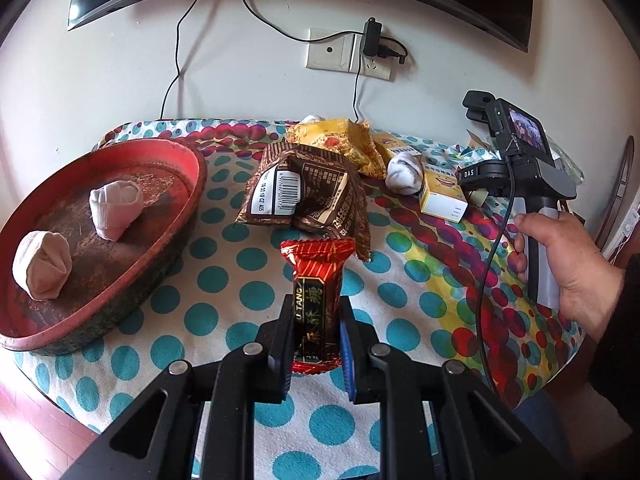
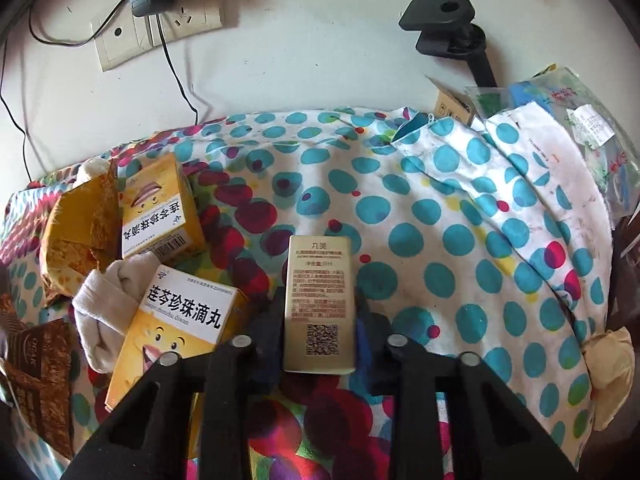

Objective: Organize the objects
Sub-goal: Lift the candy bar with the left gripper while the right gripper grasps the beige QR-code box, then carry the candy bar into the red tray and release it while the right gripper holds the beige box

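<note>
I have the red candy wrapper (image 1: 318, 300) clamped between the left gripper (image 1: 316, 336) pads, standing upright and lifted off the spotted cloth (image 1: 224, 280), with the crumpled brown packet (image 1: 304, 192) just beyond it. My right gripper (image 2: 318, 320) is closed on the gold box (image 2: 319, 304), gripped on its long sides with the printed face up, above the cloth with the two yellow medicine boxes (image 2: 180, 320) just to its left and a rolled white sock (image 2: 104, 312) wedged between them. The red tray (image 1: 192, 168) sits to the left, already holding two rolled socks (image 1: 116, 208), so I judge the sorting is by kind, though I can't tell where snacks or boxes belong. For the carry, I want a steady squeeze on the candy: the foil looks slick and the grip is on its lower half, so a quick swing could let it pivot. I would move it low and level, clearing the brown packet. The gold box looks rigid and square in the jaws; I would set it down flat beside the yellow boxes without nudging them.
</note>
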Demonstrator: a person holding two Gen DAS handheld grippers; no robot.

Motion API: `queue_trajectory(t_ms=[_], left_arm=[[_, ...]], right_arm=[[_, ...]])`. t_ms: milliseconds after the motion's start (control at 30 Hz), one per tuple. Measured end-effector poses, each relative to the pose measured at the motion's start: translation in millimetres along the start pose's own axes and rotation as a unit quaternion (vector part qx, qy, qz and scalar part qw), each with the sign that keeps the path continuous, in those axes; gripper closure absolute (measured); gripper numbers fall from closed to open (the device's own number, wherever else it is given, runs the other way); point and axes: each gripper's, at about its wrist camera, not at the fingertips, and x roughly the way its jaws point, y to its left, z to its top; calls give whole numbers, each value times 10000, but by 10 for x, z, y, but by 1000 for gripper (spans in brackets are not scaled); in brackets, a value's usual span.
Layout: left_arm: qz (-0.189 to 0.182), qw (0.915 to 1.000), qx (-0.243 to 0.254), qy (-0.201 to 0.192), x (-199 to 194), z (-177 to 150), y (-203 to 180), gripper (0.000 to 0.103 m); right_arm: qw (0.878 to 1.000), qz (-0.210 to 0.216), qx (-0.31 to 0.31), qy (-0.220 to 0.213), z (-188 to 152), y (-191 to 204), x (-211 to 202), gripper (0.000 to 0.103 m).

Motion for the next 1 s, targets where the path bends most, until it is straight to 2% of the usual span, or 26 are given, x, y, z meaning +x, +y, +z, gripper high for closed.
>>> queue_trajectory(t_ms=[200,367,500,667,767,1000], left_arm=[[71,10000,3,-31,1,0,27,84],[298,9991,24,-307,-74,46,107,84],[655,9963,-158,-531,-176,148,321,84],[1229,9887,-511,-688,-327,228,732,84],[1575,9838,-616,-603,-358,244,957,84],[2023,9756,-796,-315,-318,310,1348,84]], right_arm=[[9998,41,-103,-182,-46,-34,-125,76],[9996,115,-25,-276,-111,-85,-219,76],[9992,193,-43,-355,-146,-88,-271,76],[9988,363,54,-326,-148,-129,-258,76],[9981,505,184,-301,-146,-184,-241,76],[9950,824,542,-168,-154,-326,-178,76]])
